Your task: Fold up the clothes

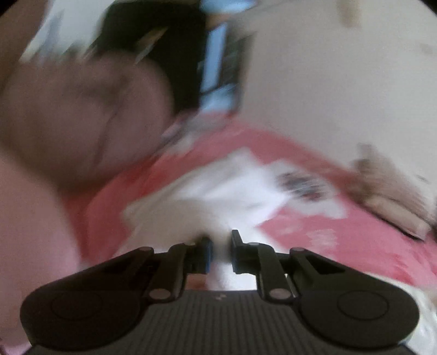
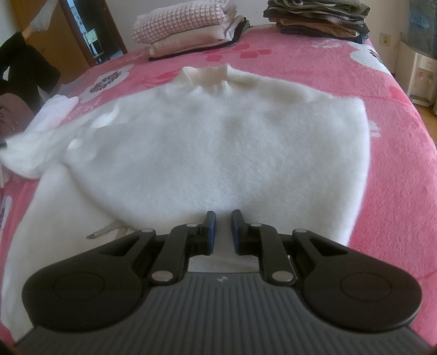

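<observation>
A fluffy white turtleneck sweater [image 2: 232, 142] lies flat on the pink bed cover [image 2: 396, 169], collar at the far side. Its left sleeve [image 2: 30, 153] is stretched out to the left, and its end is held up at the frame edge. My right gripper [image 2: 220, 226] hovers just above the sweater's near hem, jaws a little apart and empty. The left wrist view is badly blurred. There my left gripper [image 1: 220, 254] has white fluffy cloth [image 1: 220, 262] between its narrowly parted fingers, above the pink cover [image 1: 368, 240].
Two piles of folded clothes stand at the far side of the bed, one pinkish [image 2: 188, 27] and one dark [image 2: 319, 16]. A small white garment [image 2: 54, 114] lies at the left edge. A water dispenser [image 2: 420, 73] stands beside the bed at the right.
</observation>
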Action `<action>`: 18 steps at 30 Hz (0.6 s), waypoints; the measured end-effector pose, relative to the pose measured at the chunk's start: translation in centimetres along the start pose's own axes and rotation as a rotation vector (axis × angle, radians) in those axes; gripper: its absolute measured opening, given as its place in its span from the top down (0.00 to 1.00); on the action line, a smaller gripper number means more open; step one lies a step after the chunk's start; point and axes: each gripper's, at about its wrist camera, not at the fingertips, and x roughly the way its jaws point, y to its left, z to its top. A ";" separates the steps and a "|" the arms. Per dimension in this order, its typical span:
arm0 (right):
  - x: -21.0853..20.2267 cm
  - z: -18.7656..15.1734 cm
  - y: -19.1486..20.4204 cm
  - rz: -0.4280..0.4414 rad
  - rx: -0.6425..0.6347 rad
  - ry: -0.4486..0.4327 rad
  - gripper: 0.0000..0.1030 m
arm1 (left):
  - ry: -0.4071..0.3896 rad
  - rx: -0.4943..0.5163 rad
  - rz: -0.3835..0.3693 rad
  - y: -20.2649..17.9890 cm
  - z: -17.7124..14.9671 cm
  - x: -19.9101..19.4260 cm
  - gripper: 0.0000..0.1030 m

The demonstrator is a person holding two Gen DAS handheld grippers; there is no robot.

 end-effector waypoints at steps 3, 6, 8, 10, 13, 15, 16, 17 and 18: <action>0.0 0.0 0.1 -0.002 -0.002 -0.001 0.89 | -0.087 0.152 -0.176 -6.1 0.5 -2.6 0.86; -0.1 0.0 0.1 -0.003 0.000 -0.002 0.89 | -0.109 0.258 -0.371 -12.0 -1.3 -5.6 0.84; 0.0 0.0 0.1 -0.004 0.003 -0.002 0.89 | -0.069 0.344 -0.497 -15.5 -3.6 -6.5 0.71; 0.0 0.0 0.1 -0.004 0.006 -0.004 0.89 | 0.008 0.442 -0.587 -18.4 -7.0 -6.9 0.49; -0.1 -0.1 -0.1 0.006 0.025 -0.008 0.88 | 0.095 0.564 -0.652 -20.6 -11.4 -7.0 0.46; -0.2 0.0 -0.5 0.022 0.050 -0.008 0.88 | 0.132 0.603 -0.665 -20.4 -12.9 -6.9 0.46; -0.2 0.0 -0.6 0.030 0.062 -0.007 0.87 | 0.144 0.611 -0.667 -20.0 -13.2 -6.8 0.46; -0.3 0.1 -0.8 0.038 0.075 -0.007 0.87 | 0.149 0.612 -0.669 -19.4 -13.2 -6.4 0.46; -0.4 0.2 -1.1 0.050 0.090 -0.003 0.87 | 0.150 0.613 -0.664 -18.7 -13.1 -6.1 0.45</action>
